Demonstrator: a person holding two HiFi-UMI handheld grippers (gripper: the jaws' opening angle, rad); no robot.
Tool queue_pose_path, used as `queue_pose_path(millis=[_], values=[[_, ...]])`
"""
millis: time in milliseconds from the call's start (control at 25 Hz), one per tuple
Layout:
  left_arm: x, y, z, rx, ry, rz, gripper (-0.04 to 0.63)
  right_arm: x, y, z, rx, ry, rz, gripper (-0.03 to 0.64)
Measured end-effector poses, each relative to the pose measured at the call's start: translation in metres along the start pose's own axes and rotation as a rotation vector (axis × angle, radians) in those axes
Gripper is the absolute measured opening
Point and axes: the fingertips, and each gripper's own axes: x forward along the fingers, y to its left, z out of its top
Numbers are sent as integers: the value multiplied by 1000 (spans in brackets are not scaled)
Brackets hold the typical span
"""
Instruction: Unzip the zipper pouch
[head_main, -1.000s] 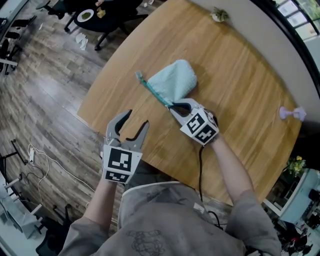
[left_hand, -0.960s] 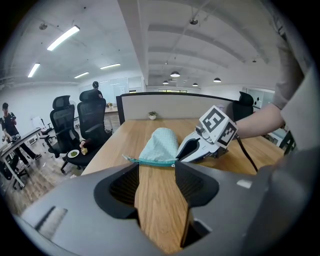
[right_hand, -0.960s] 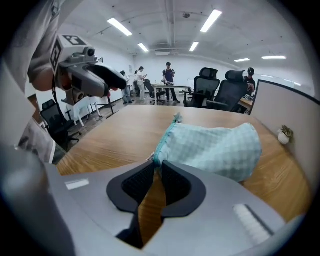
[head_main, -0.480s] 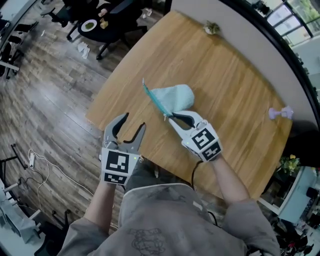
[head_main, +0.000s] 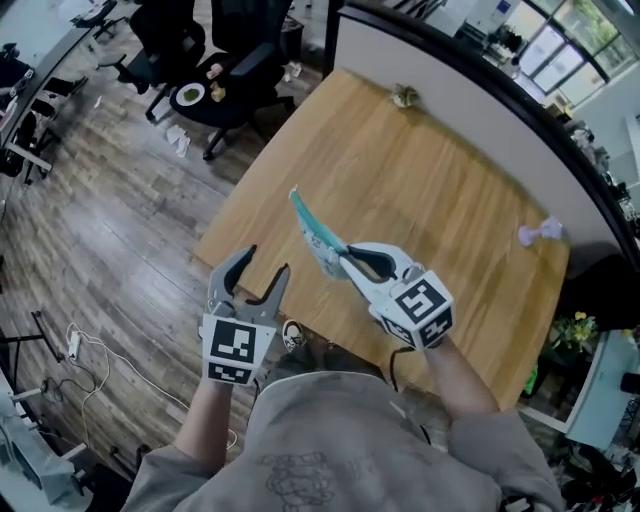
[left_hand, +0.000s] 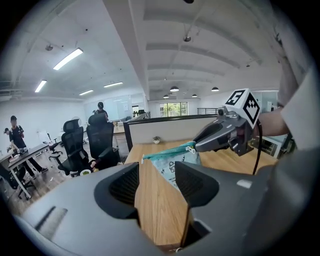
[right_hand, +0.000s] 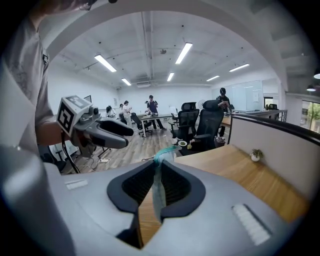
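The right claw (head_main: 345, 262) is clenched on the near end of the teal zipper pouch (head_main: 315, 235) and holds it in the air over the near left edge of the worktop (head_main: 430, 170). The left claw (head_main: 265, 262) hangs released and empty just to the pouch's left. This looks like the set-up step: next the left claw must reach in and pinch the pouch's free far end, bracing it for the unzip.

My room is brightly and evenly lit by ceiling strip lights (right_hand: 186, 51). Both gripper views bulge fisheye-round with black corners. The head view curves too.
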Motion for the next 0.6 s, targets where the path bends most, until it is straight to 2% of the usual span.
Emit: queue_pose_path(millis=[320,600], values=[[-40,-9,26,21,-58,-15,225,-31,17,30,40,-63,-32,57],[-49,-39,64,45,-157,-127,218,-41,27,47,72,-111,-14,57]])
